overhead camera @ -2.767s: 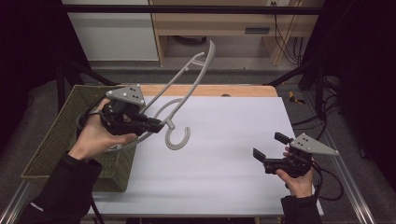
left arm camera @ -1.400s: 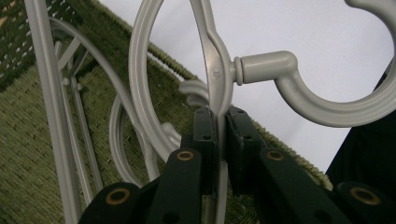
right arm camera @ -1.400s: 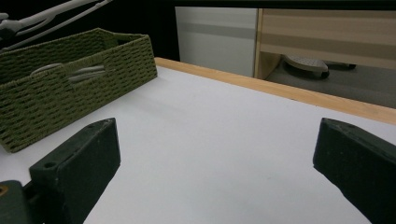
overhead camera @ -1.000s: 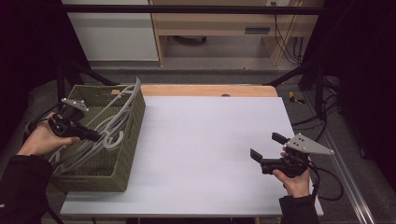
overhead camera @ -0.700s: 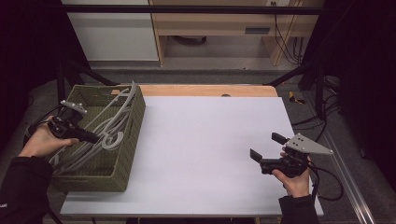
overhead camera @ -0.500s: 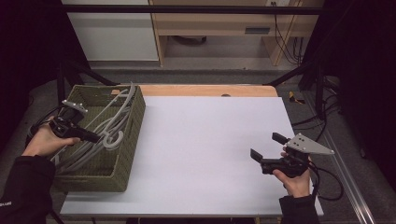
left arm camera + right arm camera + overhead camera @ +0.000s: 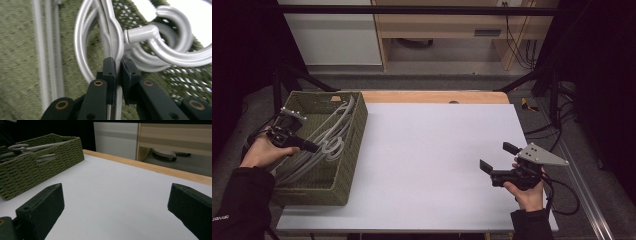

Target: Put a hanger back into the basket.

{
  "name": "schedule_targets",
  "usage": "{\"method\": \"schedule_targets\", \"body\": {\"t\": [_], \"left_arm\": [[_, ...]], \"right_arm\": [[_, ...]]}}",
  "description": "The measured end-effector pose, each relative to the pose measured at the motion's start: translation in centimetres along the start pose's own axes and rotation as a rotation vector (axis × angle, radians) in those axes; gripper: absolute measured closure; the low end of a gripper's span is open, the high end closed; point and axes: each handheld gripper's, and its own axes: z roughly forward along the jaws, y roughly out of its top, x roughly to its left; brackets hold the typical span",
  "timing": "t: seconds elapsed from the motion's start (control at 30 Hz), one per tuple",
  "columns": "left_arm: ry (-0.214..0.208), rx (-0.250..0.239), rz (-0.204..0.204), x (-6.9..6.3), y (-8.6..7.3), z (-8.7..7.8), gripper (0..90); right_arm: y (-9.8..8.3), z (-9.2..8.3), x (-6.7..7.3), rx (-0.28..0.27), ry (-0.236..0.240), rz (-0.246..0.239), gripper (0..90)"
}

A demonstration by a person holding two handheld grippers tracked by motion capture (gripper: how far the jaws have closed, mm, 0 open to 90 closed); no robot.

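Observation:
My left gripper (image 7: 310,146) reaches into the green woven basket (image 7: 355,150) at the table's left side. It is shut on the neck of a grey hanger (image 7: 333,136). In the left gripper view its pads (image 7: 110,71) pinch the hanger's stem (image 7: 113,37) just below the hook (image 7: 175,35), low over the basket's floor. Other grey hangers (image 7: 50,50) lie alongside in the basket. My right gripper (image 7: 497,157) hovers over the white table (image 7: 427,150) near its front right, open, with nothing between its jaws (image 7: 116,195).
The basket (image 7: 37,170) overhangs the table's left edge. A wooden strip (image 7: 432,96) runs along the table's far edge. Behind it stand a white cabinet (image 7: 332,35) and a wooden shelf (image 7: 447,25). Cables (image 7: 542,110) hang at the right.
My left gripper carried the hanger from above the table leftwards into the basket and sank a little lower in the last second. The right gripper kept still.

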Motion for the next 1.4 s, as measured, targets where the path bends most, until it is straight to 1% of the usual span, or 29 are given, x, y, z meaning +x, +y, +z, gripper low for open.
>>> {"method": "schedule_targets", "body": {"t": [0.03,0.1,0.17,0.2,0.23,0.3,0.4,0.43,0.47,0.53,0.57,0.6,0.67,0.7,0.73,0.77,0.8,0.83,0.87,0.9,0.97,1.03,1.07,1.13,1.17,1.23,1.3,1.37,1.4], "left_arm": [[0.017,0.002,-0.002,0.0,0.0,0.1,81.7],[0.027,-0.005,-0.011,0.0,0.0,0.2,81.6],[0.036,-0.013,0.002,-0.1,-0.1,0.1,81.4],[0.053,-0.024,0.006,-0.3,-0.1,0.0,80.7],[0.06,-0.031,0.012,-0.5,-0.1,-0.1,78.5],[0.102,-0.048,0.024,-0.9,-0.2,-0.3,75.1],[0.115,-0.086,0.034,-1.3,-0.3,-1.0,70.8],[0.116,-0.11,0.038,-1.5,-0.3,-1.2,69.9],[0.125,-0.146,0.04,-1.8,-0.4,-1.4,68.4],[0.127,-0.224,0.046,-2.5,-0.5,-2.0,65.3],[0.139,-0.27,0.049,-3.0,-0.6,-2.3,63.1],[0.146,-0.303,0.063,-3.5,-0.6,-2.6,59.6],[0.14,-0.378,0.084,-4.6,-0.7,-3.0,55.8],[0.15,-0.433,0.099,-5.4,-0.8,-3.4,52.7],[0.143,-0.474,0.093,-5.9,-0.9,-3.5,49.8],[0.126,-0.521,0.105,-6.7,-1.1,-3.8,48.5],[0.12,-0.555,0.107,-7.2,-1.2,-3.9,45.2],[0.114,-0.595,0.12,-8.0,-1.4,-4.2,41.8],[0.101,-0.633,0.119,-8.5,-1.6,-4.2,38.9],[0.084,-0.665,0.106,-9.1,-1.8,-4.2,37.9],[0.061,-0.709,0.085,-10.1,-2.1,-4.1,31.9],[0.055,-0.756,0.078,-11.1,-2.4,-3.6,28.6],[0.053,-0.768,0.076,-11.5,-2.5,-3.4,26.3],[0.07,-0.788,0.08,-12.4,-2.7,-2.7,22.7],[0.073,-0.788,0.085,-12.8,-2.8,-2.2,21.5],[0.071,-0.802,0.069,-13.7,-3.0,-1.1,17.8],[0.073,-0.808,0.063,-14.3,-3.1,-0.4,15.3],[0.103,-0.815,0.066,-14.9,-3.3,0.2,13.4],[0.112,-0.826,0.059,-15.1,-3.4,0.5,12.5]], "right_arm": [[0.0,0.0,0.0,-0.001,0.004,0.003,0.9],[0.0,0.0,0.0,-0.001,0.003,0.003,0.9],[0.0,-0.1,0.0,0.0,0.004,0.0,0.9],[0.0,-0.1,0.0,-0.001,0.005,0.001,0.9],[0.0,-0.1,0.0,-0.004,0.004,0.002,0.9],[0.0,0.0,0.0,-0.001,0.001,0.001,0.9],[0.0,0.1,0.1,0.001,0.003,0.001,0.9],[0.0,0.0,0.1,0.0,0.007,-0.001,0.9],[0.1,0.0,0.1,0.0,0.007,-0.003,0.9],[0.1,-0.1,0.1,-0.003,0.005,0.0,0.9],[0.1,-0.1,0.1,-0.003,0.005,0.001,0.9],[0.1,-0.1,0.1,-0.003,0.004,0.001,0.9],[0.1,-0.1,0.1,-0.004,0.003,-0.001,0.9],[0.0,-0.1,0.1,-0.005,0.003,0.0,0.9],[0.0,0.0,0.1,-0.004,0.004,0.0,0.9],[0.0,0.0,0.2,-0.005,0.003,0.0,0.9],[0.0,0.0,0.2,-0.005,0.001,0.001,0.9],[0.0,0.0,0.2,-0.004,0.001,-0.001,0.9],[0.0,0.0,0.2,-0.006,0.004,-0.001,0.7],[0.0,0.0,0.2,-0.008,0.007,0.002,0.6],[0.0,0.0,0.2,-0.01,0.006,0.004,0.6],[0.0,0.0,0.2,-0.01,0.004,0.001,0.6],[0.0,0.0,0.3,-0.011,0.004,0.002,0.6],[0.0,-0.1,0.2,-0.014,-0.002,-0.001,0.6],[0.0,-0.1,0.2,-0.015,-0.002,-0.001,0.6],[0.0,-0.2,0.2,-0.015,-0.001,0.003,0.6],[-0.1,-0.2,0.1,-0.014,-0.005,0.004,0.6],[-0.1,-0.1,0.0,-0.017,-0.004,0.007,0.6],[-0.2,-0.2,0.0,-0.017,-0.005,0.006,0.5]]}}
